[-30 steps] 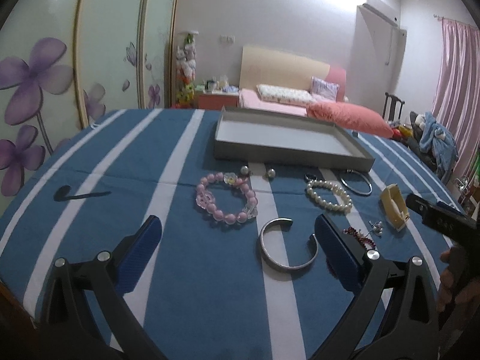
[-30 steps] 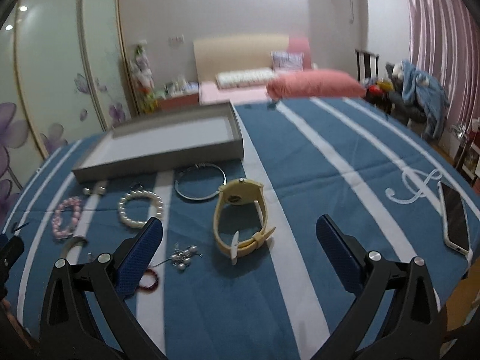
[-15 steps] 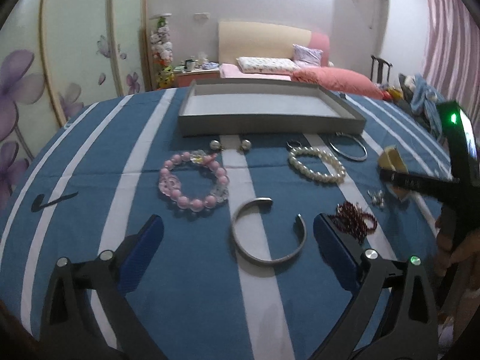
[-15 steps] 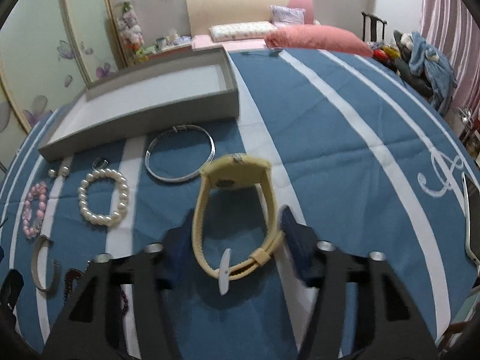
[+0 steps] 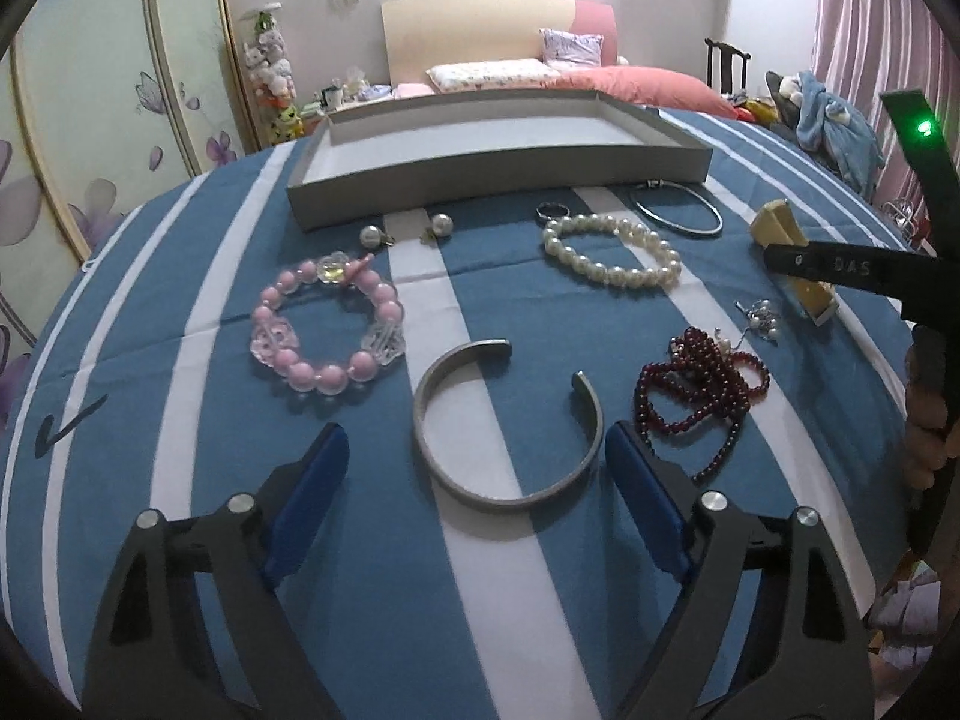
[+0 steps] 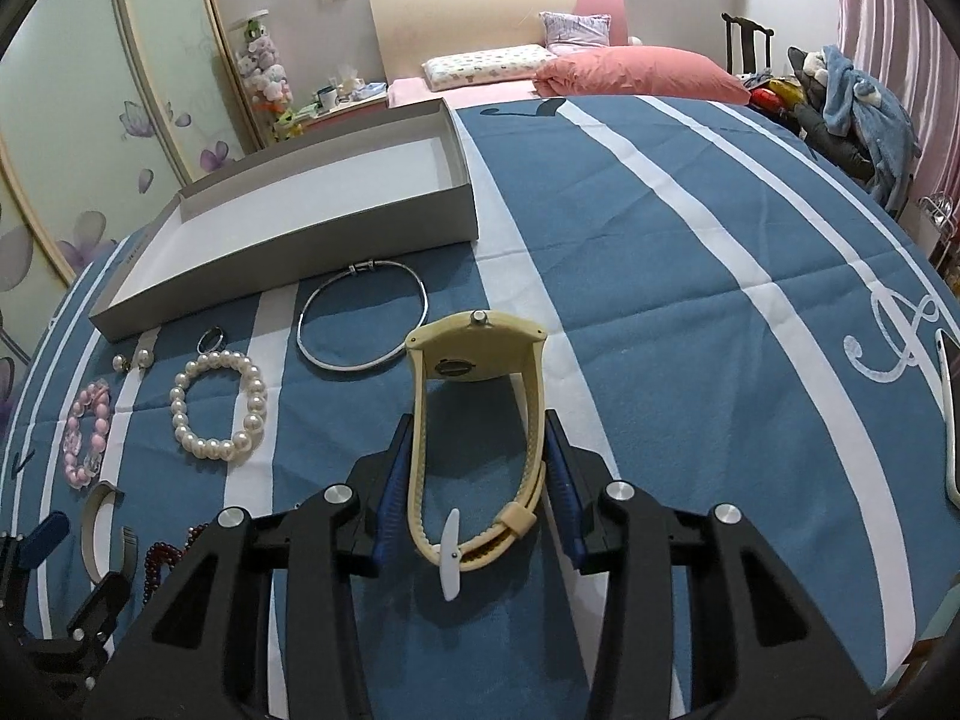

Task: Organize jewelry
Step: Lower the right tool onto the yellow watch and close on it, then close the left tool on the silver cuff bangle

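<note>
My right gripper point(image 6: 477, 468) has its blue pads pressed against both sides of the strap of the cream watch point(image 6: 477, 420), which stands on edge on the bedspread point(image 6: 660, 300), its case at the far end and its buckle tab toward me. My left gripper point(image 5: 474, 468) is closing, its jaws not yet touching; the silver cuff point(image 5: 504, 420) lies flat between them, its gap turned away from me.

The surface is a blue bedspread with white stripes, creased in places. The grey tray point(image 5: 498, 171) sits toward its far edge, shallow and white inside. Just before the tray's near wall lie two pearl earrings point(image 5: 405, 231), a small ring point(image 5: 553, 211) and a thin silver bangle point(image 5: 675, 213). The pearl bracelet point(image 5: 612, 252) lies nearer me, beside the ring. Left of the cuff is the pink bead bracelet point(image 5: 327, 327); right of it the heap of dark red beads point(image 5: 702, 390), with a small silver cluster point(image 5: 762, 318) just beyond. A phone point(image 6: 951, 414) lies at the bedspread's right edge.

Beyond the far edge is a second bed with a cream headboard point(image 6: 474, 18), a pink quilt point(image 6: 642, 75) and pillows. Wardrobe doors point(image 5: 108, 138) with purple flowers fill the left, pink curtains point(image 5: 864, 30) hang on the right, and a chair point(image 6: 747, 45) stands by a blue garment point(image 6: 864, 96).
</note>
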The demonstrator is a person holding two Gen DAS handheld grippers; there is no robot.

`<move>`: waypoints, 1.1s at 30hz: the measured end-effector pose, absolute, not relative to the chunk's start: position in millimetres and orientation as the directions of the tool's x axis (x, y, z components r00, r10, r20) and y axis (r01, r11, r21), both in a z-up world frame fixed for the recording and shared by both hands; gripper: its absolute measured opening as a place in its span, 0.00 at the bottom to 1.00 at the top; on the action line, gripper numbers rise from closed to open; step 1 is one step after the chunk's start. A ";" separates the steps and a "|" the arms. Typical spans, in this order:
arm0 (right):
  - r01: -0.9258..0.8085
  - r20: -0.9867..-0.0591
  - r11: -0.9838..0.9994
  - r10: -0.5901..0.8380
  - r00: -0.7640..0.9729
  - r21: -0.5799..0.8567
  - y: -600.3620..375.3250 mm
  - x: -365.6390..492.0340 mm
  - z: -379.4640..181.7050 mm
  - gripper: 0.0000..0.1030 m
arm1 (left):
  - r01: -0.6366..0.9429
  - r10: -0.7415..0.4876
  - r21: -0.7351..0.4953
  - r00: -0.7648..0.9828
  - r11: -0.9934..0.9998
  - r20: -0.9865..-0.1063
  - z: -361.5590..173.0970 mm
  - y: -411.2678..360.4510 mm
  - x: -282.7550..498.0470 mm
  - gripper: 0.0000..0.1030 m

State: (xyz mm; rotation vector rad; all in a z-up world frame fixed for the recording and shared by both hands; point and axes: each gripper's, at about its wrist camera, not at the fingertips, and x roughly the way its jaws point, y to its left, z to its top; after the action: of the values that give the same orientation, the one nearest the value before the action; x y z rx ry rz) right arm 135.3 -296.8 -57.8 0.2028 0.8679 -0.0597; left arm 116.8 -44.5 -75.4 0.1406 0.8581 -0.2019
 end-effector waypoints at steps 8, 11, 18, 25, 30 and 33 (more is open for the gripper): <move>0.135 -0.763 0.979 0.030 0.646 0.153 -295.9 136.9 -57.7 0.41 | 0.249 -0.144 0.019 0.619 0.968 -0.772 -76.2 -48.7 132.5 0.79; 0.135 -0.763 0.979 0.030 0.646 0.152 -296.0 136.8 -57.7 0.41 | 0.250 -0.149 0.014 0.619 0.968 -0.771 -75.3 -49.5 135.1 0.73; 0.131 -0.762 0.979 0.036 0.647 0.157 -295.8 137.4 -57.7 0.40 | 0.253 -0.164 0.000 0.626 0.968 -0.763 -73.0 -48.3 134.9 0.63; 0.124 -0.760 0.980 0.038 0.649 0.154 -294.1 135.8 -58.4 0.37 | 0.240 -0.178 -0.028 0.632 0.970 -0.754 -71.9 -42.0 134.6 0.63; 0.121 -0.760 0.981 0.035 0.649 0.149 -293.2 134.4 -58.1 0.34 | 0.231 -0.180 -0.035 0.644 0.972 -0.743 -68.9 -36.1 131.5 0.63; 0.120 -0.760 0.982 0.033 0.649 0.145 -291.1 132.1 -57.1 0.33 | 0.227 -0.183 -0.040 0.656 0.973 -0.732 -66.0 -32.5 130.0 0.63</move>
State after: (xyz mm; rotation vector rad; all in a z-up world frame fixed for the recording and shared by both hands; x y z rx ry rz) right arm 132.1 -291.1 -57.1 0.1890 0.8641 -0.0495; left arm 130.0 -32.5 -66.0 0.0563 0.8228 -0.2327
